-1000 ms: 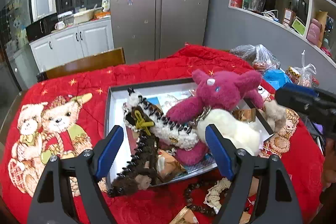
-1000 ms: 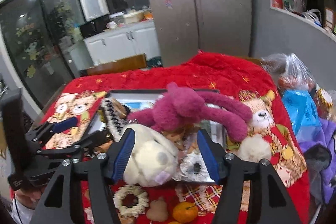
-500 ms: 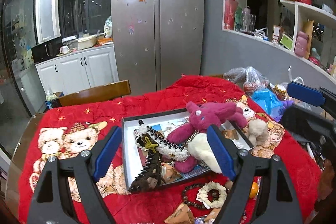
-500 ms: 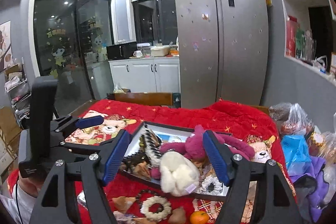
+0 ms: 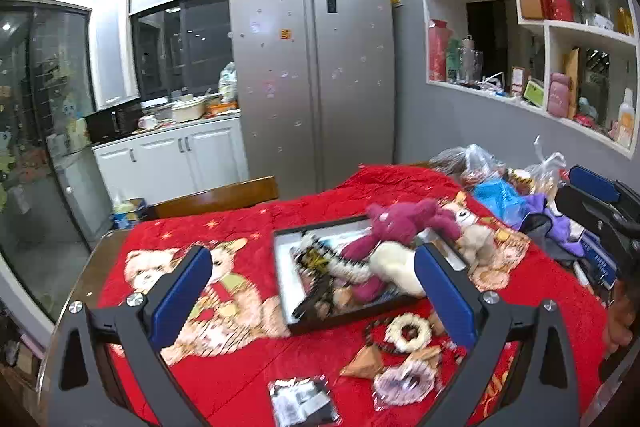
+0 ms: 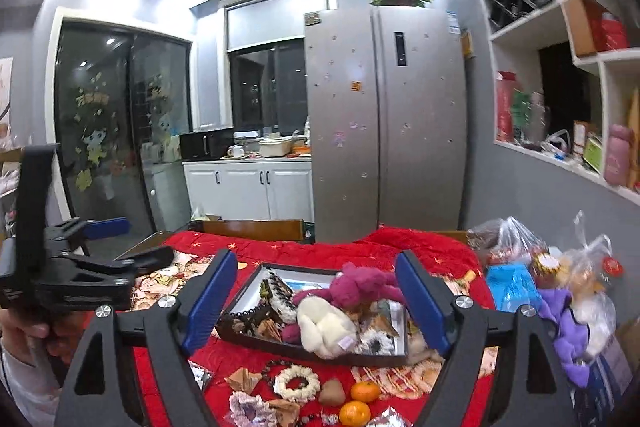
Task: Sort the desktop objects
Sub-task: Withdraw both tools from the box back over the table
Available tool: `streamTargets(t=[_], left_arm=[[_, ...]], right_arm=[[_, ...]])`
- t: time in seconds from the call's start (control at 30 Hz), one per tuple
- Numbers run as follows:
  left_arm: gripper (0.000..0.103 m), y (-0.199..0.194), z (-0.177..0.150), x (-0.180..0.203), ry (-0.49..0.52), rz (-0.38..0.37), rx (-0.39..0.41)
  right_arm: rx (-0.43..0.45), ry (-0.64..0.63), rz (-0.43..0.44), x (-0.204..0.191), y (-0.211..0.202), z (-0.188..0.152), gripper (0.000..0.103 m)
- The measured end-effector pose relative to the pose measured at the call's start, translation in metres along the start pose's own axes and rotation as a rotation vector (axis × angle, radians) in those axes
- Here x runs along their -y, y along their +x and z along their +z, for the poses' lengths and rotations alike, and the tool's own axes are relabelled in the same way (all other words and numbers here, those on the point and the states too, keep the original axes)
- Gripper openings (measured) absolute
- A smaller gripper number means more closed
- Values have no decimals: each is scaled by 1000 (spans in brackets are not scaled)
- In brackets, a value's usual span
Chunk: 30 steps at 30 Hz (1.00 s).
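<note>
A black-framed tray on the red bear-print cloth holds a pink plush, a cream plush and dark beaded pieces. My left gripper hovers well back from it, jaws opening wide, nothing between them. In the right wrist view the tray, pink plush and cream plush lie ahead. My right gripper hangs above them, jaws opening and empty. Loose on the cloth: a white bead ring, two oranges, a foil packet.
Plastic bags and a blue packet crowd the table's right side. A wooden chair back stands behind the table, with a steel fridge beyond it. Wall shelves run along the right. A hand grips the left tool.
Both grippers have pulled back and risen from the tray, which now looks smaller and farther off. Both pairs of jaws stand wider. The plush toys stay in the tray.
</note>
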<state>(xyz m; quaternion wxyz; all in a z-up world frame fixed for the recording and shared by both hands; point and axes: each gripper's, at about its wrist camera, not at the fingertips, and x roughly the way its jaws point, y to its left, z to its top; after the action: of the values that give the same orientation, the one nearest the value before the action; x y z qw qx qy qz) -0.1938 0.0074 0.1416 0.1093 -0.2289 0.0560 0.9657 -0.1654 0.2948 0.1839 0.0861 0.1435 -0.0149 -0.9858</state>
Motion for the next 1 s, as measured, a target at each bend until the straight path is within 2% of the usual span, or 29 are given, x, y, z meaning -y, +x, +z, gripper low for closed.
streamTargets(t=[0.13, 0.3, 0.5, 0.63, 0.73, 0.83, 1.0], left_arm=[[102, -8, -28, -8, -15, 60, -33], [102, 10, -71, -13, -34, 29, -120], [102, 42, -117, -8, -29, 4, -197], [102, 61, -135, -11, -59, -7, -226], [102, 73, -149, -16, -88, -17, -242], [102, 87, -162, -18, -101, -8, -304], [102, 97, -173, -19, -84, 4, -331]], right_arm=[[-25, 32, 9, 6, 5, -15, 83], [-30, 79, -2, 9, 13, -29, 83], [-110, 159, 5, 15, 30, -72, 83], [-157, 212, 22, 17, 41, -103, 83], [-193, 248, 76, 15, 50, -124, 83], [-241, 234, 129, 4, 58, -143, 83], [-323, 191, 148, -11, 69, -162, 83]])
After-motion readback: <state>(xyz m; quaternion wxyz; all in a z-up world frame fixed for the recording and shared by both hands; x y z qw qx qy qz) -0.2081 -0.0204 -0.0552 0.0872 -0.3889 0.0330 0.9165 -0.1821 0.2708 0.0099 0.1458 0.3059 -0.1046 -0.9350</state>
